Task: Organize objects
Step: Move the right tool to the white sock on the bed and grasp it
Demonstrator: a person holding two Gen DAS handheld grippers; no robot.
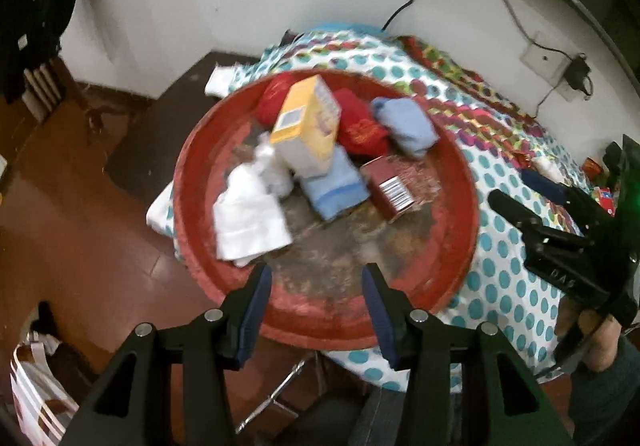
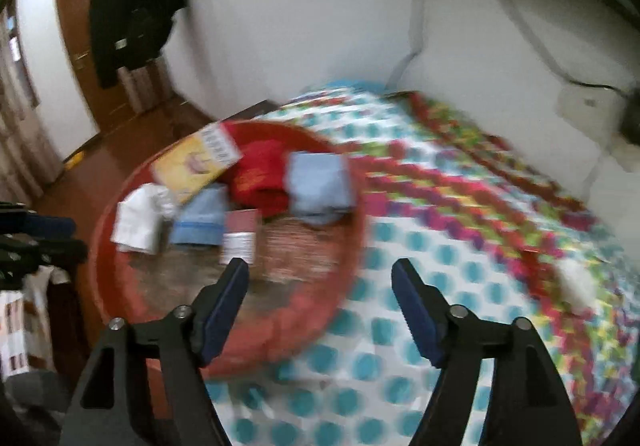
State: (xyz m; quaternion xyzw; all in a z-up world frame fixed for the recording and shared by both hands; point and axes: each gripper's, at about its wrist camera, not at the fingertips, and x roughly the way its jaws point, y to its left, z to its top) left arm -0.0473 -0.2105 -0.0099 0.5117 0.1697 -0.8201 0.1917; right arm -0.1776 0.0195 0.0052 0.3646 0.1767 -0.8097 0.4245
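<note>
On the desk's dotted cloth (image 1: 504, 286) sits a round red tray (image 1: 192, 182), overhanging the near-left edge, and nearly everything is already heaped at its far side — a yellow box (image 1: 306, 122) leaning on a red pouch (image 1: 360, 124), two folded blue cloths (image 1: 334, 184), a white bundle (image 1: 250, 218), a small maroon box (image 1: 390, 186). The left gripper (image 1: 316, 306) hovers over the tray's near rim, fingers apart with nothing between them; the right gripper (image 2: 320, 310) hangs over the cloth just right of the tray, its fingers spread wide and empty too. My guess is the right hand is between items, so the next pick would be one of the strays at the desk's far right, where a white lump (image 2: 576, 286) lies on the bright zigzag band. To do that well I'd come down square over it and close only once both fingers straddle it. The tray's bare near half offers plenty of landing room, but the pile is tippy, and that overhang means any press on the near rim could rock the tray toward the floor.
</note>
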